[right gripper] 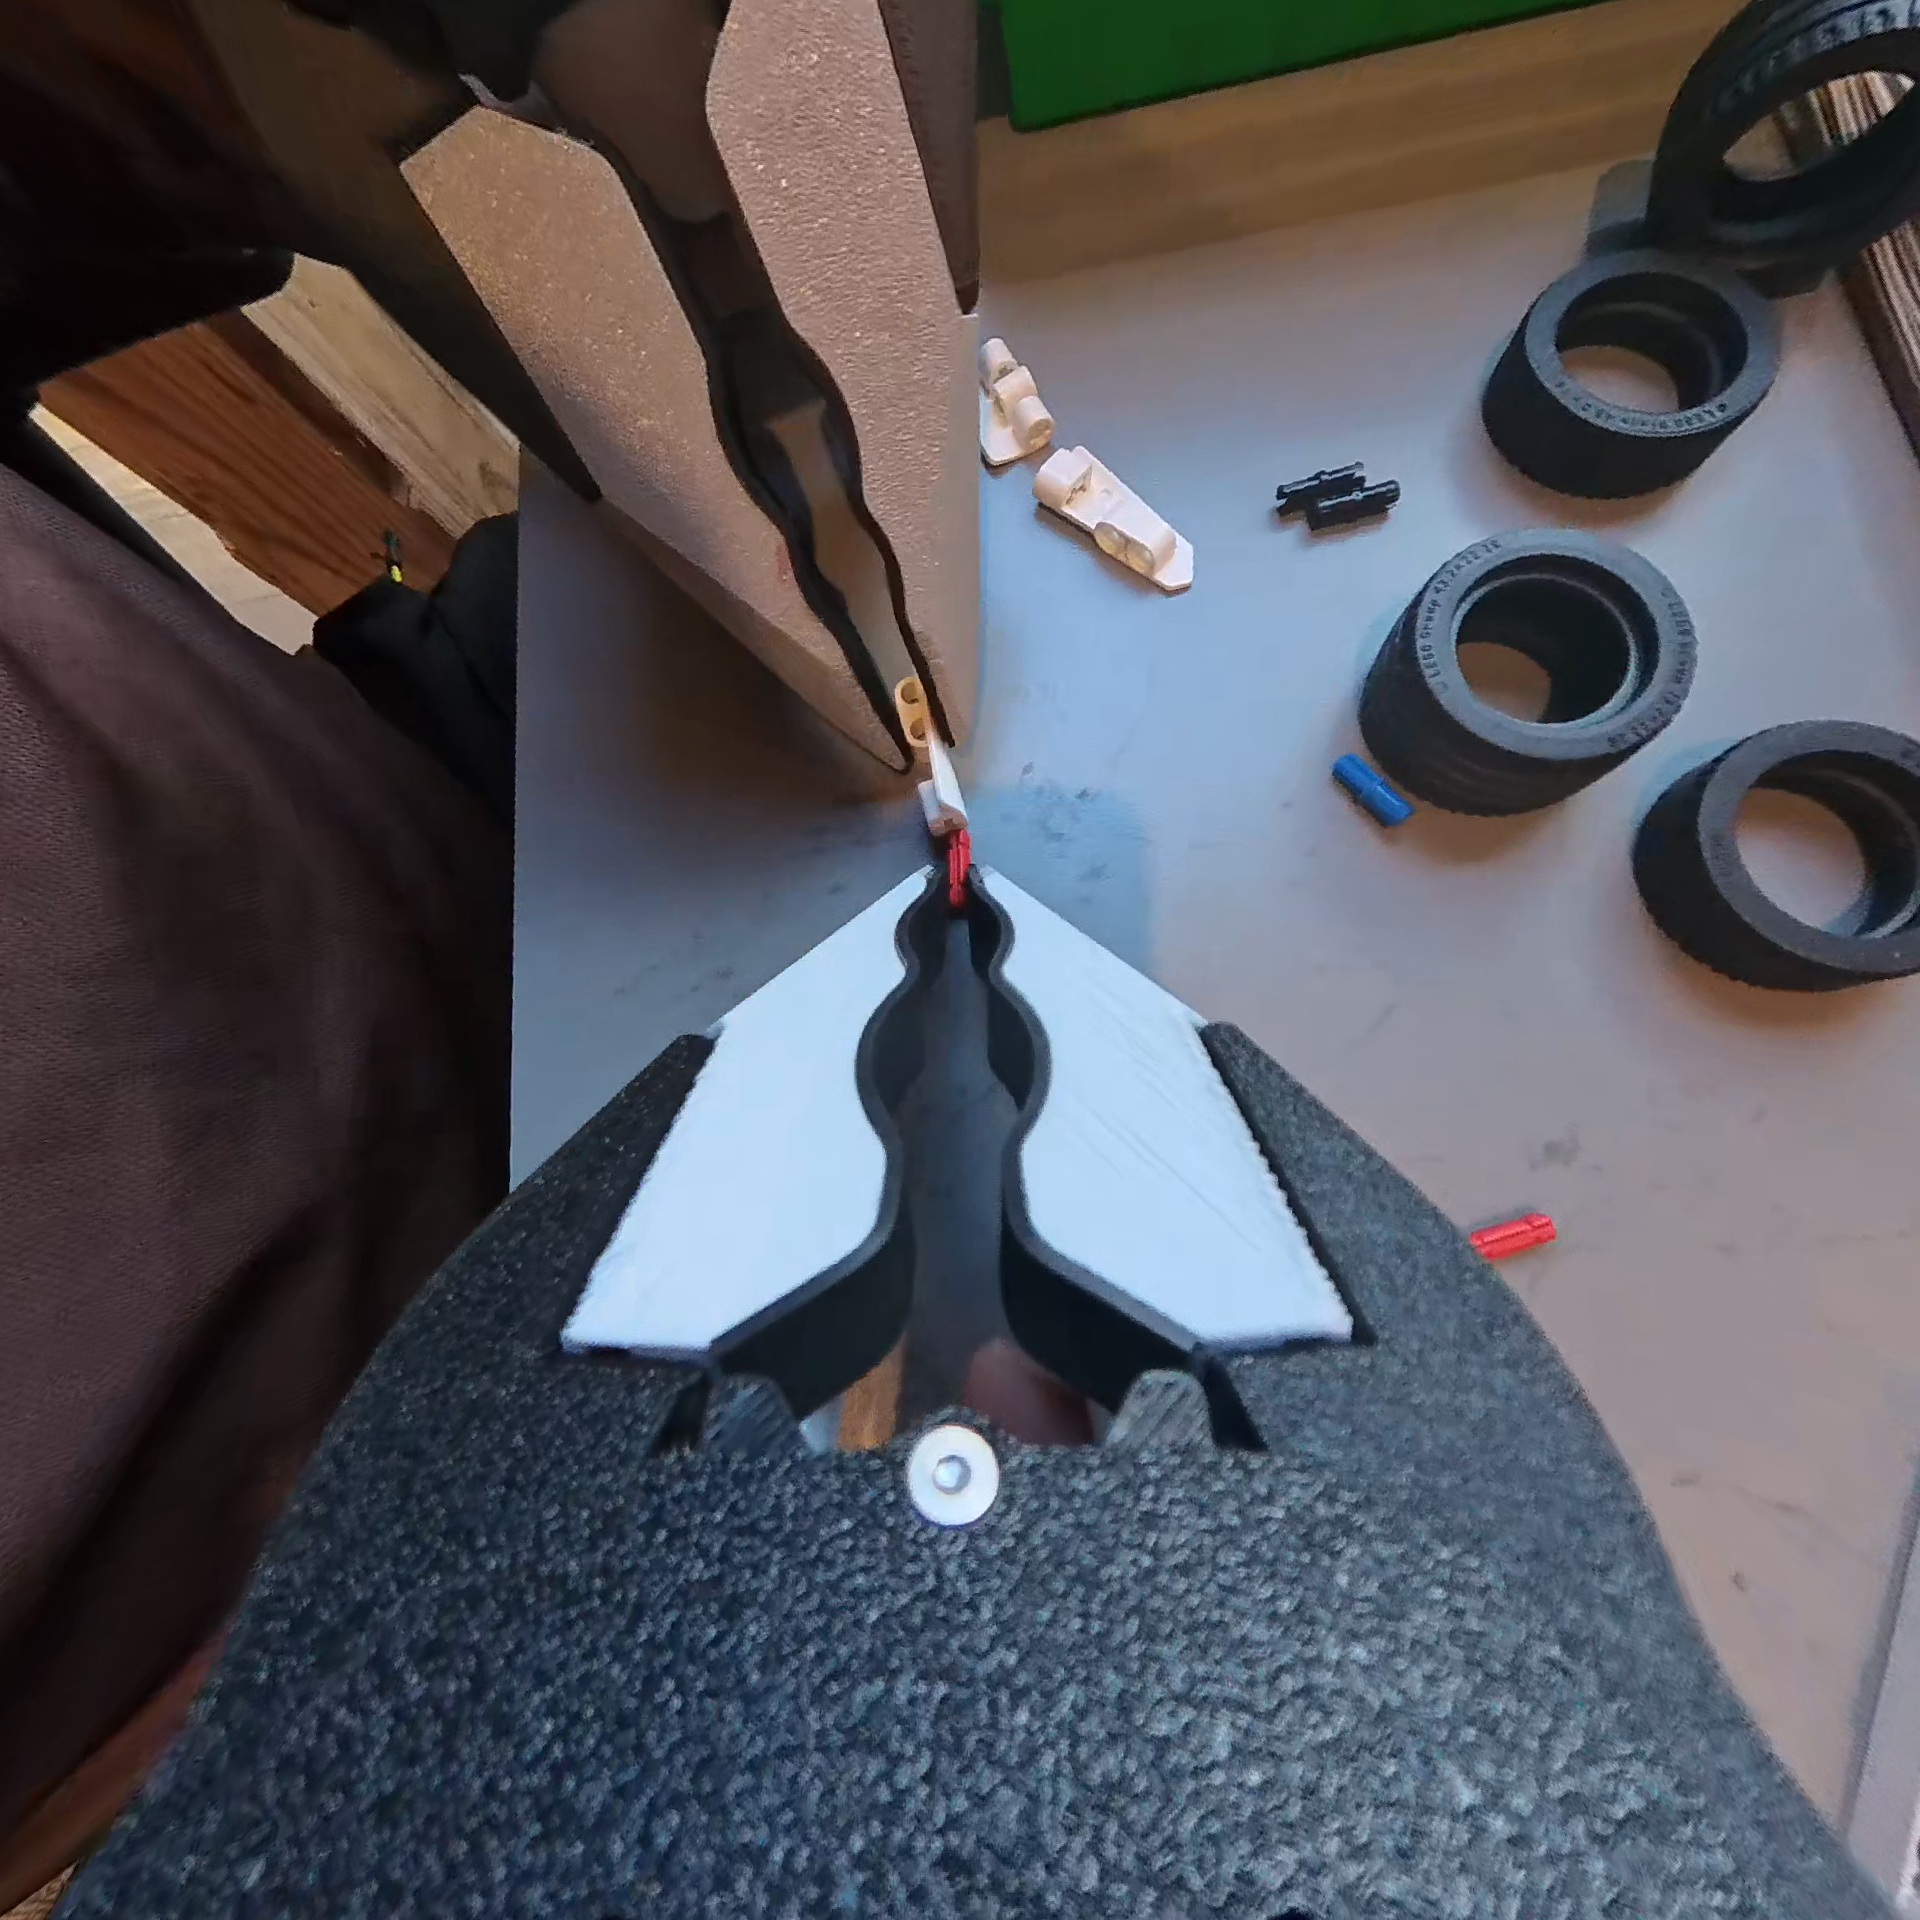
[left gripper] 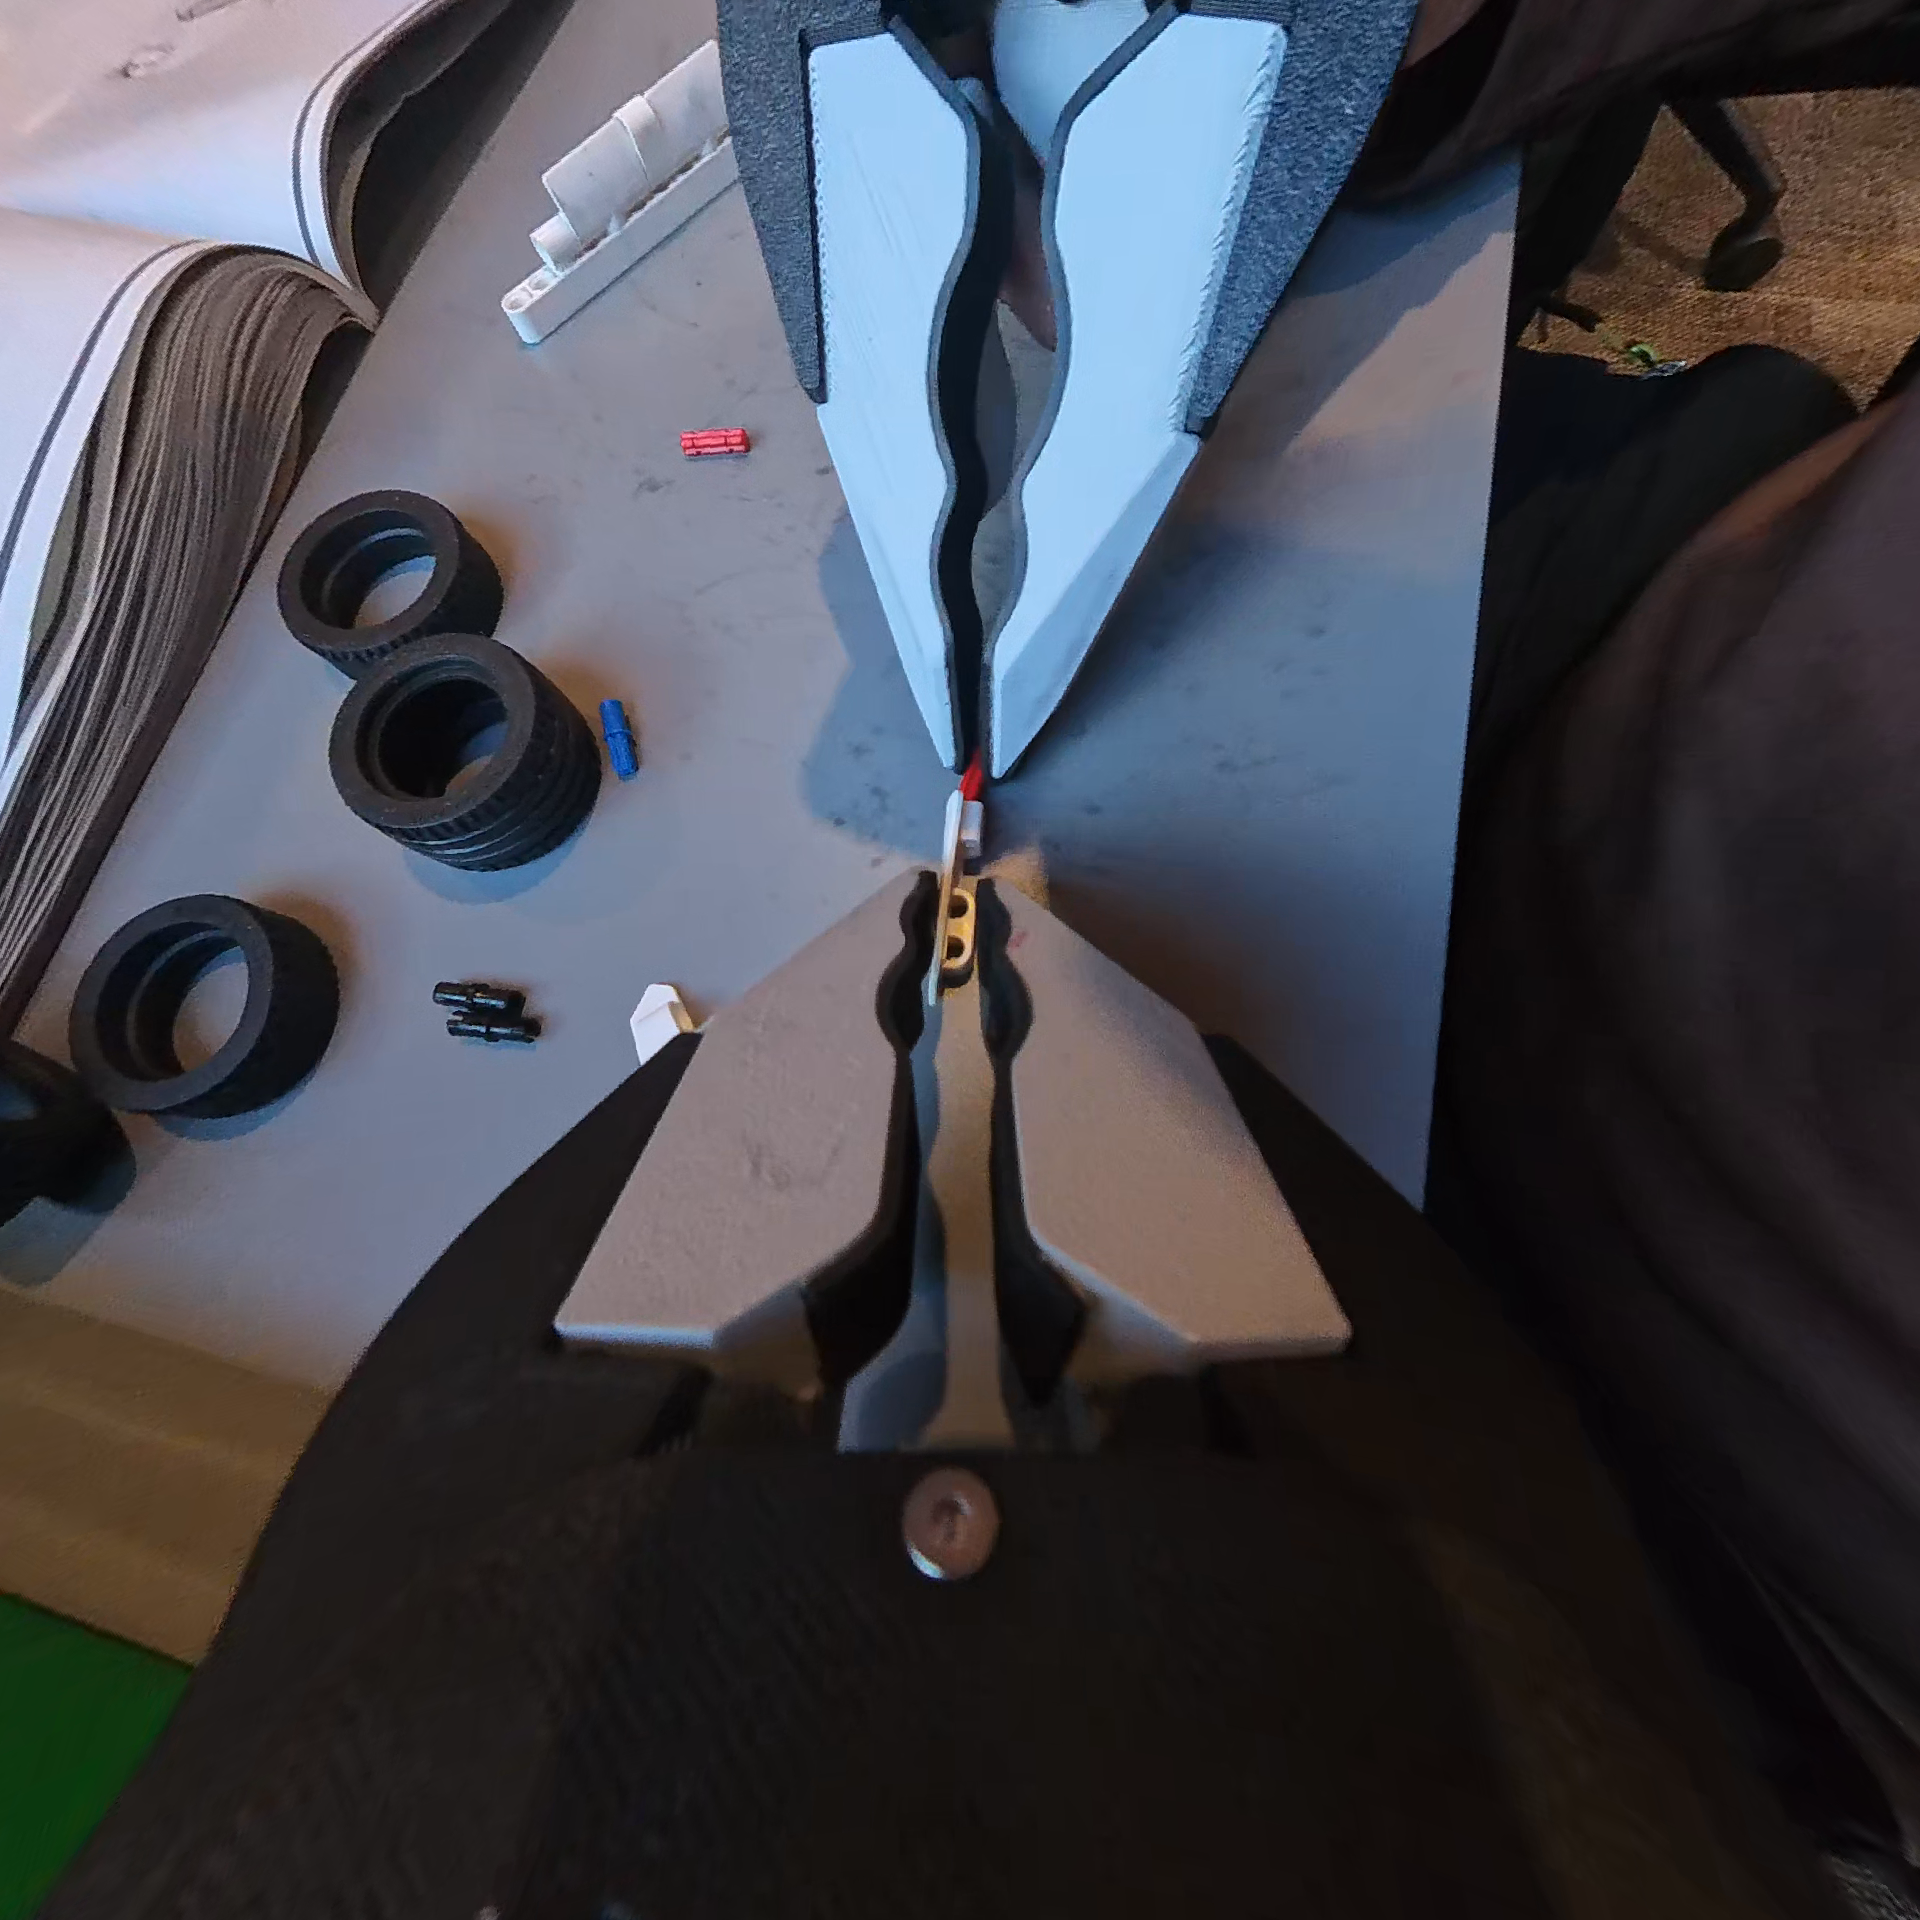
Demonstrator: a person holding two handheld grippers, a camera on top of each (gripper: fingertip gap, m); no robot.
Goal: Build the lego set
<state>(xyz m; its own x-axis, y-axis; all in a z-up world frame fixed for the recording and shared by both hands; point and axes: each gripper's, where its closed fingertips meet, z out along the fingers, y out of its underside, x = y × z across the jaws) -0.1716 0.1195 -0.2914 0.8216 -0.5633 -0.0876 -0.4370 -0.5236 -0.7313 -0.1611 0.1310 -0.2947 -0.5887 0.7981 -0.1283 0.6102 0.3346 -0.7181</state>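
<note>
My left gripper (left gripper: 953, 894) is shut on a small white lego piece (left gripper: 958, 914) with two holes, held above the grey table (left gripper: 1195, 727). My right gripper (right gripper: 956, 878) faces it tip to tip and is shut on a short red pin (right gripper: 956, 857). The red pin's far end meets the white piece (right gripper: 940, 784) at its end socket. In the left wrist view the right gripper (left gripper: 975, 769) comes in from the top with the red pin (left gripper: 972, 777) at its tips. In the right wrist view the left gripper (right gripper: 930, 743) comes in from the top.
Several black tyres (left gripper: 462, 748) lie at the left with a blue pin (left gripper: 618, 738), a second red pin (left gripper: 715, 444), two black pins (left gripper: 486, 1011) and a white beam (left gripper: 623, 239). Two more white pieces (right gripper: 1112, 520) lie behind. An open booklet (left gripper: 125, 436) is far left. The table edge is beside a person's dark clothing (left gripper: 1683, 935). The grippers are tip to tip, or close to it.
</note>
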